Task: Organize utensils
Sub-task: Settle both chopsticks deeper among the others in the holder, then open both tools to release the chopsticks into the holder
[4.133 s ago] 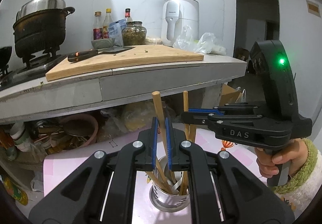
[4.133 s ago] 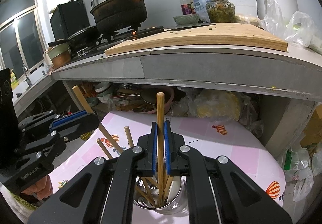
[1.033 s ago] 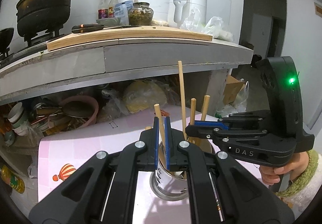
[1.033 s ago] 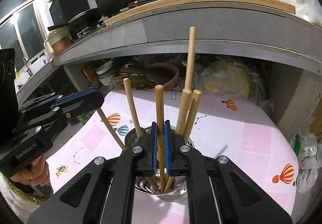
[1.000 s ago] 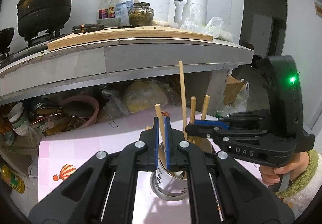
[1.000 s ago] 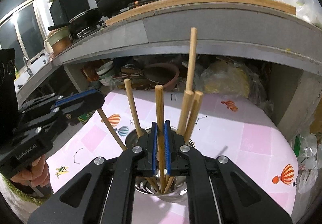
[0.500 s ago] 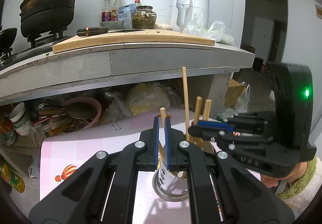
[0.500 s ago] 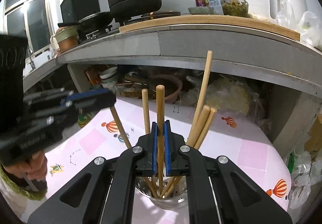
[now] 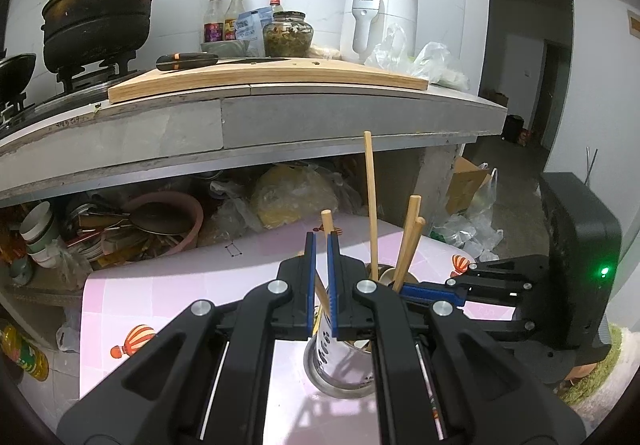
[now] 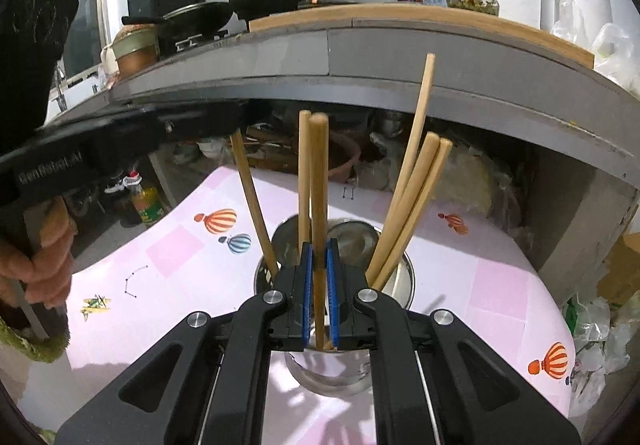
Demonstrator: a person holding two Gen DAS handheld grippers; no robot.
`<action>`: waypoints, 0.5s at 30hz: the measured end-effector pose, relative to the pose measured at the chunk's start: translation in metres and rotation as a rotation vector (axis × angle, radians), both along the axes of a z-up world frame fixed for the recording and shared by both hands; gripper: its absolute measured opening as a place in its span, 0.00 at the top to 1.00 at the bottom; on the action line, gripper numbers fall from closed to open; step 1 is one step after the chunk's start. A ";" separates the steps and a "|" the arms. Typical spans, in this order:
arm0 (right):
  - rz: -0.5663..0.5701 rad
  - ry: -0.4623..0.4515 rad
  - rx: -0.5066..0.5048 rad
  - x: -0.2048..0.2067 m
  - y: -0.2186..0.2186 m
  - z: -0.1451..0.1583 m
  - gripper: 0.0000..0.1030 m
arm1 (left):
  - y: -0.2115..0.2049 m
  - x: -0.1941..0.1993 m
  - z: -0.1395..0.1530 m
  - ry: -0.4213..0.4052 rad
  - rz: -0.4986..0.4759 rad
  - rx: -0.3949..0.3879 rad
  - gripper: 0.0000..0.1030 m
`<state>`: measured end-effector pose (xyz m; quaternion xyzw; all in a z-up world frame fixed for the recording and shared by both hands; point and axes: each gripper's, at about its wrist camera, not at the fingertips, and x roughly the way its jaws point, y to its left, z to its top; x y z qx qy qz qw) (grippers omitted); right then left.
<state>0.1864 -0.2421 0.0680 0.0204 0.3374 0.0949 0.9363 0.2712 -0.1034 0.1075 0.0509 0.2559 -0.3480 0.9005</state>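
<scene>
Wooden chopsticks stand in a steel holder (image 10: 332, 329) on the pink balloon-patterned bench (image 10: 500, 285), near its middle. The right gripper (image 10: 319, 285) is closed on one upright chopstick (image 10: 319, 185), its lower end inside the holder. The left gripper (image 9: 321, 285) is likewise closed on a leaning chopstick (image 9: 327, 223) over the holder's left rim.

Risks, as judged: with both grippers crowded at one rim, the fingers (image 9: 310, 281) of either could knock the other or catch the holder's lip and tip the holder; a chopstick let go while leaning could slip over the rim onto the bench.

Count in the right wrist view: six chopsticks, namely two gripped, one upright beside the right-hand one, three fanned to the right; one holder; two grippers.
</scene>
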 end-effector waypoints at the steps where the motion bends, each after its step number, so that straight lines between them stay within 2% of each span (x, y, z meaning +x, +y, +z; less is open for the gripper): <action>1: -0.001 0.002 0.002 0.000 -0.001 0.000 0.93 | 0.000 0.000 0.000 0.001 0.000 0.000 0.95; 7: -0.011 -0.004 0.013 -0.005 -0.008 0.008 0.92 | 0.001 -0.001 0.000 0.004 -0.002 -0.003 0.93; 10: -0.014 -0.012 0.036 -0.008 -0.014 0.014 0.90 | 0.001 -0.002 0.000 0.001 -0.006 -0.006 0.88; 12: -0.015 -0.029 0.062 -0.011 -0.019 0.022 0.74 | 0.001 -0.003 0.000 0.001 -0.008 -0.004 0.88; 15: -0.016 -0.061 0.101 -0.015 -0.029 0.036 0.70 | 0.001 -0.003 -0.001 0.005 -0.008 -0.005 0.88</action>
